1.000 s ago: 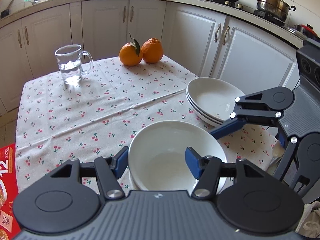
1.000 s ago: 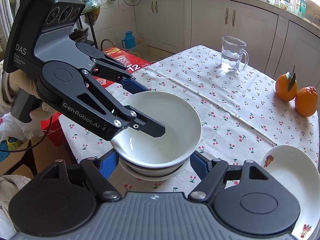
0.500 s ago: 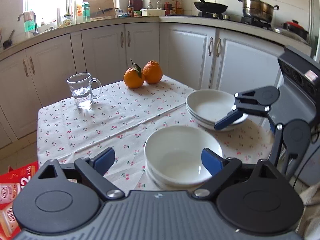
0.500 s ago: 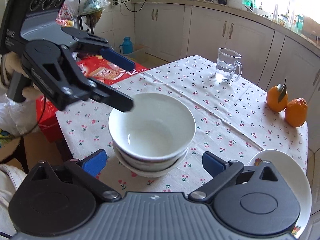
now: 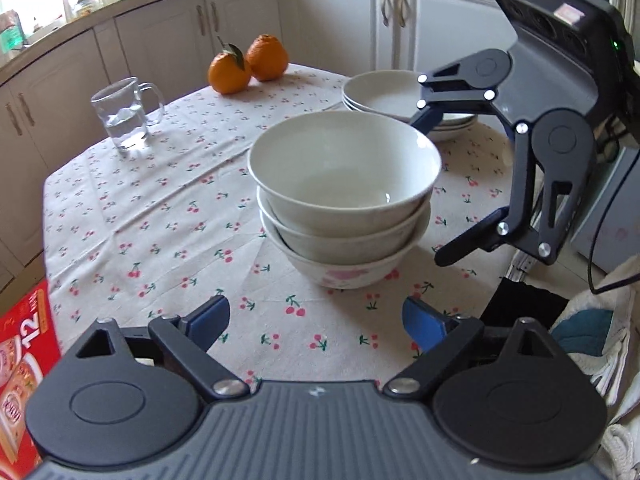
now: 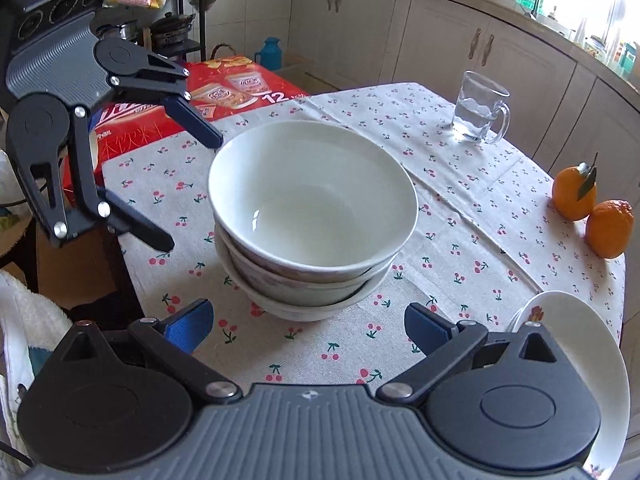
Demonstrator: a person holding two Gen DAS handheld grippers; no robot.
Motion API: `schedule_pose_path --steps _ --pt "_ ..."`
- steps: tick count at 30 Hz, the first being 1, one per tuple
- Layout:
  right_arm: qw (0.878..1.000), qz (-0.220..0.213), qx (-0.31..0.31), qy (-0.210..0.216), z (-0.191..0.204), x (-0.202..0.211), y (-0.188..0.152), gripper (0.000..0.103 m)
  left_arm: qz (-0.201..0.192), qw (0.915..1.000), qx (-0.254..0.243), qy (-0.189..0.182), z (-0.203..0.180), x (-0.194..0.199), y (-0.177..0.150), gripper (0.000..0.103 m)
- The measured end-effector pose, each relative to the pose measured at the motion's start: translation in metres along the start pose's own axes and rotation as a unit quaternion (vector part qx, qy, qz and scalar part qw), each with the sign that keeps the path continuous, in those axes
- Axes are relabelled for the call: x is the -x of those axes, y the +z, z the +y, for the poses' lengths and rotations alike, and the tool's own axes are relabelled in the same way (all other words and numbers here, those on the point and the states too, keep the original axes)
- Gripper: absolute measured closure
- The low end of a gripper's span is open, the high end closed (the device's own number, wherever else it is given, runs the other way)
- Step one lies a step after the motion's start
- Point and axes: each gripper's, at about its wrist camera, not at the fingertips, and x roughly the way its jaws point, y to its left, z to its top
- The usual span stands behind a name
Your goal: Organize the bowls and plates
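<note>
I have both claws backed off and empty. My left claw has its jaws spread wide, gripping nothing, just short of the stack of bowls. My right claw is equally wide open on the other side of the same stack, also holding nothing.

The three bowls sit nested on the cherry-print counter, the plain white bowl on top, a pink-flowered one at the bottom. The stack of plates rests further back near the counter's edge, close to my right claw as seen from the left wrist view.

I judge the sorting close to done, so the main risk now is clumsiness. The top bowl looks seated slightly off-centre, and a nudge from either open jaw could tip or slide it. The plates sit near the edge, so a careless sweep of the right claw could push them off. The glass mug of water and the two oranges stand well apart from it all.
</note>
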Motion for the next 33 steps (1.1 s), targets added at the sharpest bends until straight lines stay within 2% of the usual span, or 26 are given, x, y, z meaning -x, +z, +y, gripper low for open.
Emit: schedule_pose_path --steps 7,13,21,26,33 --pt "1.0 0.011 0.011 0.014 -0.006 -0.017 0.002 0.0 0.008 0.9985 -0.041 -0.035 0.002 -0.027 0.008 0.011" --pt "0.999 0.017 0.024 0.038 -0.015 -0.027 0.005 0.0 0.013 0.9938 -0.081 -0.075 0.006 -0.04 0.013 0.012" --pt "0.996 0.021 0.066 0.061 -0.017 -0.033 0.011 0.0 0.01 0.9901 -0.092 -0.106 0.013 -0.043 0.019 0.013" --pt "0.994 0.024 0.074 0.072 -0.019 -0.032 0.014 0.001 0.011 0.9873 -0.103 -0.121 0.014 -0.044 0.019 0.019" --pt "0.993 0.024 0.077 0.091 -0.022 -0.03 0.017 0.008 0.007 0.9843 -0.112 -0.136 0.016 -0.042 0.023 0.02"
